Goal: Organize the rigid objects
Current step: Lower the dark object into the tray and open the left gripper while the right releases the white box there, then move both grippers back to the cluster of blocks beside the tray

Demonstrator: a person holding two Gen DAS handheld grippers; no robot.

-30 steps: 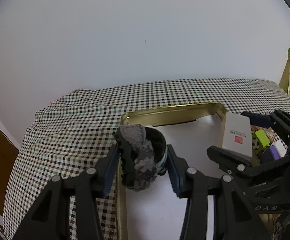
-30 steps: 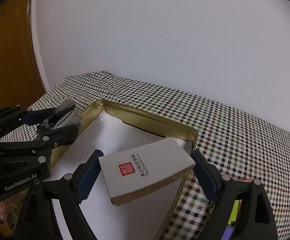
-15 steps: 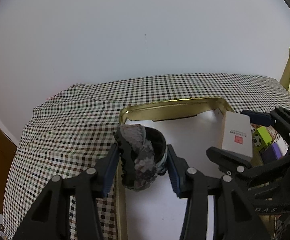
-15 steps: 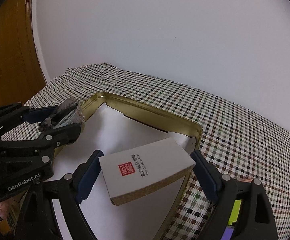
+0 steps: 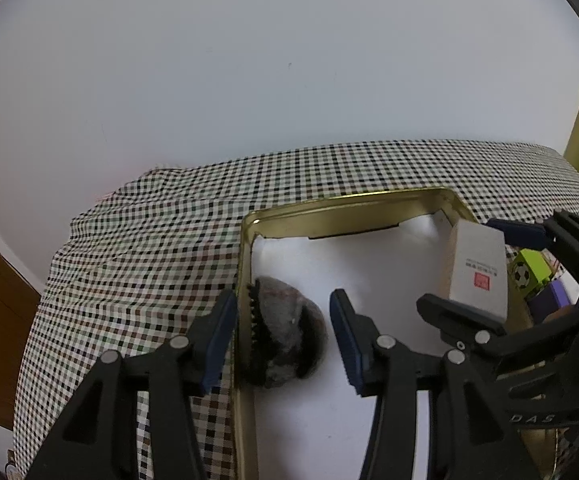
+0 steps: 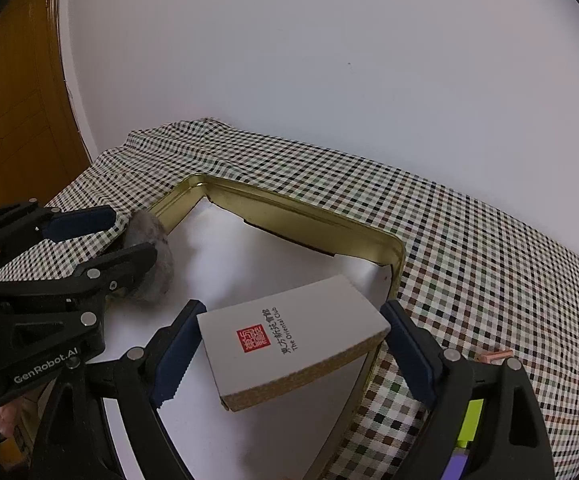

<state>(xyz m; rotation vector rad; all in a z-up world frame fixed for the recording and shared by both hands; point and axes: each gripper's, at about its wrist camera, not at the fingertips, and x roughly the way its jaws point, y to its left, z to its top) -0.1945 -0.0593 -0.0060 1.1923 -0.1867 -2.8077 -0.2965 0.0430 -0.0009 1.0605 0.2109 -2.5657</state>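
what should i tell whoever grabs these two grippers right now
Left gripper: open, its fingers either side of the grey hair claw, which lies in the gold tin against its left wall.
Right gripper: shut on the white box, held over the tin's right side.
Done: claw is in the tin.
Left: set the box down inside, release, then fetch the coloured blocks to the right of the tin.
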